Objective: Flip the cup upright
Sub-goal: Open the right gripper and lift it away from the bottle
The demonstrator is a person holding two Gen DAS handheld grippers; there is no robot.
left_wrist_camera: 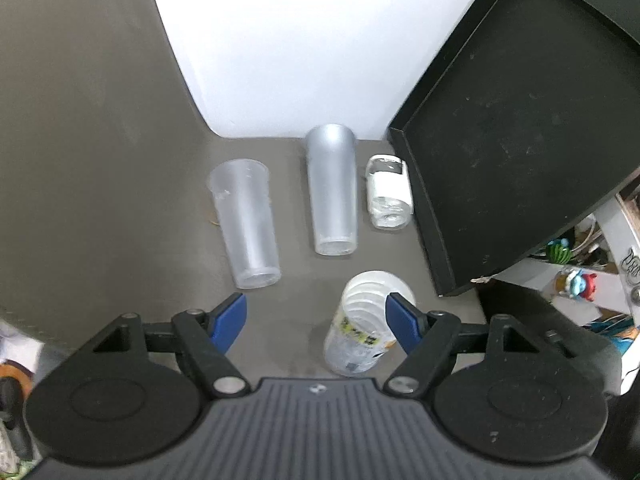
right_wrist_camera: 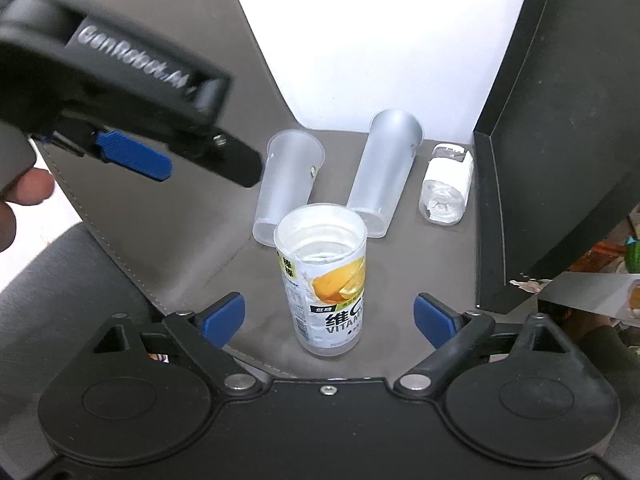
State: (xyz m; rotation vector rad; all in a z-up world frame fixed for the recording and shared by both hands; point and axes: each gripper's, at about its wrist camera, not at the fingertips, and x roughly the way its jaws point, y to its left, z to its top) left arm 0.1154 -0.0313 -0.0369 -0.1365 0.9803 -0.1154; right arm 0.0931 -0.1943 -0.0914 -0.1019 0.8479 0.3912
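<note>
A clear cup with a yellow fruit label [right_wrist_camera: 326, 280] stands on the grey mat, its ridged end up; it also shows in the left wrist view [left_wrist_camera: 366, 326]. My right gripper [right_wrist_camera: 328, 318] is open, its blue pads on either side of the cup and apart from it. My left gripper [left_wrist_camera: 318, 320] is open above the mat, its right pad [left_wrist_camera: 402, 326] just in front of the cup. The left gripper [right_wrist_camera: 132, 154] also shows in the right wrist view, up at the left.
Two frosted plastic cups [left_wrist_camera: 246, 224] [left_wrist_camera: 334, 190] and a small clear jar with a white label [left_wrist_camera: 388, 190] stand behind on the grey mat [left_wrist_camera: 100, 160]. A black tray [left_wrist_camera: 516, 140] leans at the right. A white wall is behind.
</note>
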